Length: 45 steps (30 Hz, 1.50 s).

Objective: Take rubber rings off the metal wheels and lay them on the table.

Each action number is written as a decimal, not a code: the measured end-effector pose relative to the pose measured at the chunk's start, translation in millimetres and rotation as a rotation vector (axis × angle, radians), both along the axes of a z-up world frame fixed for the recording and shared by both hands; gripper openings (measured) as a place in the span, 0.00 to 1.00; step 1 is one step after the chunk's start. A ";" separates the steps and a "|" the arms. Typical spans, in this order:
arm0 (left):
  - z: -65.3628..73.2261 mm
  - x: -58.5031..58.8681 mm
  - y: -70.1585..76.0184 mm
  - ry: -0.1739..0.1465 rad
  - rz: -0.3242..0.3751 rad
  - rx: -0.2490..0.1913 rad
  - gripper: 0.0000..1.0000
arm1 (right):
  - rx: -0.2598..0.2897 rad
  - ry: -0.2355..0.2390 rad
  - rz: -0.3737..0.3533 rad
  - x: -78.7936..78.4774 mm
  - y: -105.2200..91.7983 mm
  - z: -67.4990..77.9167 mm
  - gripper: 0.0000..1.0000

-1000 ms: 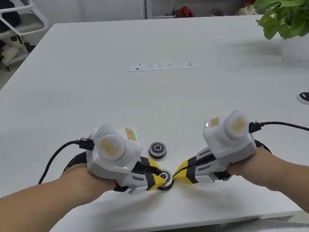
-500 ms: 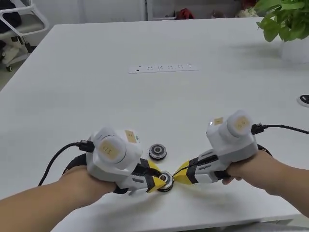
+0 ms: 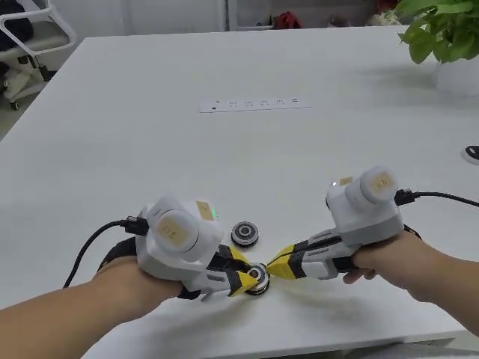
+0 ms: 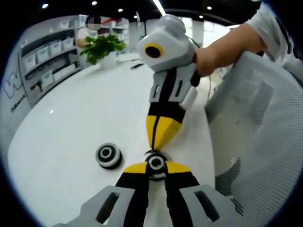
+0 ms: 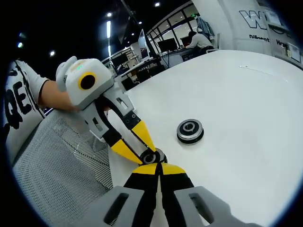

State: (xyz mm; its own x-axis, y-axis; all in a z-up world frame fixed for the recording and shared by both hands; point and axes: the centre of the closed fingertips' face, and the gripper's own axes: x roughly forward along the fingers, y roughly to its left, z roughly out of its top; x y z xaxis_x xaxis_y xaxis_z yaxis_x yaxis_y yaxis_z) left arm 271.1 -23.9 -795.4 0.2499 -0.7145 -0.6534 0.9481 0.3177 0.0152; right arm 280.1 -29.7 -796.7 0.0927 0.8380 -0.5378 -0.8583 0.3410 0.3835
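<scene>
The left gripper [image 3: 244, 280] clamps a wheel [image 3: 257, 276], right gripper [image 3: 274, 268] (closed) touching it

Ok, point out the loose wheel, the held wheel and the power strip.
loose wheel [image 3: 245, 232]: head view, its hub.
held wheel [image 4: 155, 163]: left gripper view, its hub.
power strip [image 3: 254, 104]: head view, its middle.

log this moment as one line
left tongs: shut on wheel | right tongs: shut, tips at its rim | second wheel: on table, untouched

Left gripper [image 3: 242, 281] and right gripper [image 3: 274, 268] clamped, tips meeting
</scene>
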 end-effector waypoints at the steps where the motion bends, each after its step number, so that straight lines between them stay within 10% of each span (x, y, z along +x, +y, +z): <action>1: -0.1 0.2 -0.2 -0.002 0.001 0.002 0.12 | 0.001 0.001 0.000 -0.1 0.1 0.2 0.00; 45: -0.6 -1.1 -1.5 0.000 0.001 0.009 0.12 | 0.084 0.046 0.027 -10.6 12.8 12.9 0.00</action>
State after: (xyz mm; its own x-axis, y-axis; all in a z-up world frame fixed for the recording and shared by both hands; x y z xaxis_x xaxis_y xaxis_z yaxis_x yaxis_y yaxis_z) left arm 270.0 -25.4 -796.0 0.2506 -0.7086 -0.6596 0.9478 0.3183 0.0181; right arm 269.5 -16.9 -783.8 0.0464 0.8822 -0.4685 -0.8476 0.2830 0.4489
